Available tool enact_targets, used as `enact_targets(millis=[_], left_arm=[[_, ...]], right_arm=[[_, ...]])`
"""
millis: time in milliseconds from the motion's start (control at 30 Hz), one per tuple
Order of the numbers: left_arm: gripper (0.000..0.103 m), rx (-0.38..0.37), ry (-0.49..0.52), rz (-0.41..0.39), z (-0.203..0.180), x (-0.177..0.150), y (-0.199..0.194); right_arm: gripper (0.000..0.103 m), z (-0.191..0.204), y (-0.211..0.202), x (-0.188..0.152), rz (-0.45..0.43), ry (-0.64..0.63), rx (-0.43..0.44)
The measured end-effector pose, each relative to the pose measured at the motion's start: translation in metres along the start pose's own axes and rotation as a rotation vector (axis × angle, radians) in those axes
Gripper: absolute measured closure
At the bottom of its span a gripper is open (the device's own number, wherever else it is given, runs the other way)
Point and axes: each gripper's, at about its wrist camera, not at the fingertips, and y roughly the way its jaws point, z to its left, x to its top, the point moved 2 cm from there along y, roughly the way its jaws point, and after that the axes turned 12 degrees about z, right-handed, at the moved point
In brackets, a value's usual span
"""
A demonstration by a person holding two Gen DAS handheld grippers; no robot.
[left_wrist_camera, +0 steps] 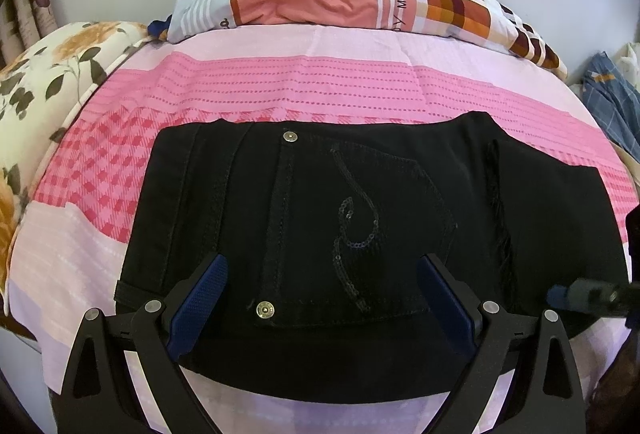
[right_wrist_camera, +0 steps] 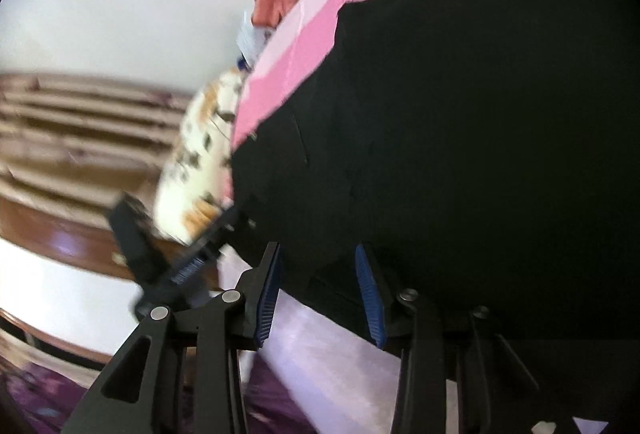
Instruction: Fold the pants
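**A:** Where are your pants (left_wrist_camera: 360, 218) sitting?

**B:** Folded black bundle flat on the pink bed sheet (left_wrist_camera: 248, 90), right under your left gripper (left_wrist_camera: 322, 294). Pillow (left_wrist_camera: 360, 0) far back, floral one (left_wrist_camera: 48, 74) left.

**A:** Grippers?

**B:** Left's wide apart, grasping nothing. Right gripper (right_wrist_camera: 320, 290) is at the near right edge, partly spread, fabric corner between its fingers, not pinched.
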Motion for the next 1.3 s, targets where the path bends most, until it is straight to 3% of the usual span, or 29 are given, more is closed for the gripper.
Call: enact_targets(millis=[100, 300, 533, 733, 1133, 1300], left_arm=[[0.008, 0.006, 0.005, -0.006, -0.001, 0.000, -0.001], [0.008, 0.016, 0.009, -0.006, -0.001, 0.000, -0.001], [0.008, 0.020, 0.005, -0.007, 0.000, 0.001, -0.001], [0.008, 0.026, 0.011, 0.000, 0.000, 0.001, 0.001], [0.008, 0.041, 0.012, -0.008, 0.003, 0.001, -0.002], [0.008, 0.080, 0.064, -0.036, 0.014, 0.001, -0.014]], right_arm=[[0.067, 0.004, 0.006, 0.001, 0.020, -0.030, -0.071], [0.064, 0.003, -0.015, 0.000, -0.071, -0.031, -0.032], [0.060, -0.012, -0.042, 0.017, -0.207, -0.010, -0.246], [0.059, -0.016, -0.037, 0.027, -0.226, -0.001, -0.276], [0.031, 0.011, -0.016, 0.022, -0.224, -0.139, -0.399], [0.020, 0.017, -0.010, 0.020, -0.225, -0.173, -0.425]])
